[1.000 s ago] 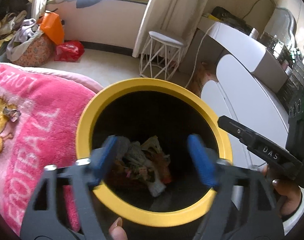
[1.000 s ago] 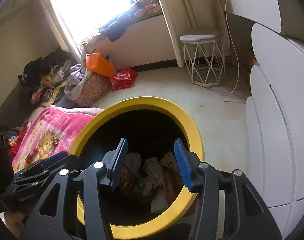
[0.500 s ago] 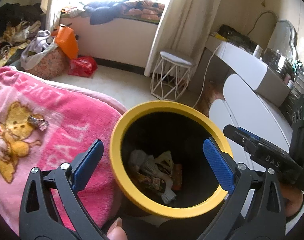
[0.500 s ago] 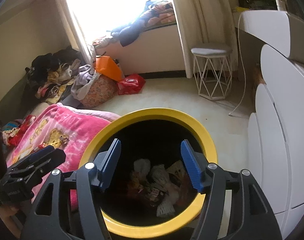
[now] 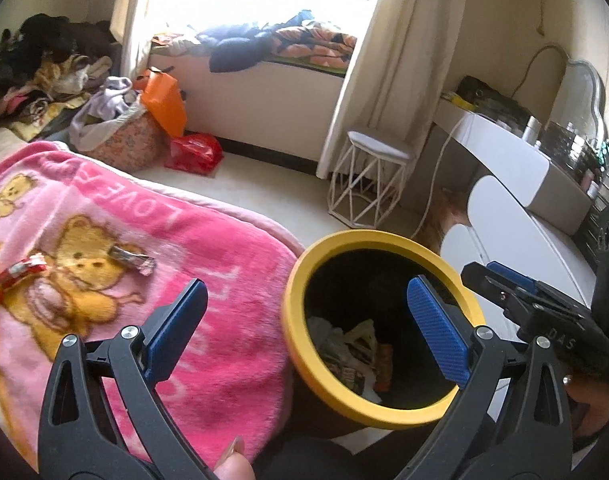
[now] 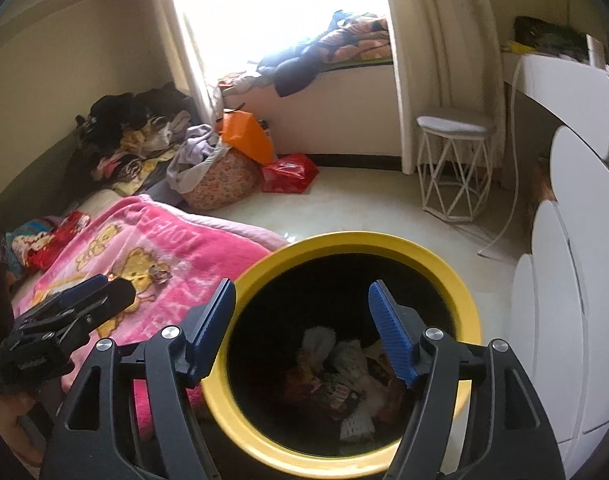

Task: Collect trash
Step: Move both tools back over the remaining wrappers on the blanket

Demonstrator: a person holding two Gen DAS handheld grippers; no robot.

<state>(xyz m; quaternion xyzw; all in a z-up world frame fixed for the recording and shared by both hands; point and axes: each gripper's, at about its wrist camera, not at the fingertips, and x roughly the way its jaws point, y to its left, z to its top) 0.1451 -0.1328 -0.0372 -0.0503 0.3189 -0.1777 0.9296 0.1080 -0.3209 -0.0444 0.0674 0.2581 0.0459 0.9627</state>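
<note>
A yellow-rimmed black bin [image 5: 336, 246] stands beside the bed and holds several crumpled wrappers [image 5: 354, 350]; it also shows in the right wrist view [image 6: 360, 242]. My left gripper [image 5: 304, 326] is open and empty, above the bin's left rim and the edge of the pink blanket [image 5: 104, 280]. A silver wrapper [image 5: 132, 258] and a red wrapper [image 5: 18, 274] lie on the blanket. My right gripper [image 6: 302, 328] is open and empty over the bin's mouth, above the trash [image 6: 340, 372]. The silver wrapper [image 6: 160, 274] shows small there.
A white wire stool [image 5: 370, 180] stands on the floor behind the bin. White scalloped furniture [image 6: 560, 300] lies to the right. A red bag [image 5: 194, 152], an orange bag [image 5: 164, 102] and a clothes-filled basket [image 5: 120, 140] sit by the window wall.
Both grippers have risen and pulled back from the bin. The left gripper opened wider and swung left, bringing the blanket and its wrappers into view.
</note>
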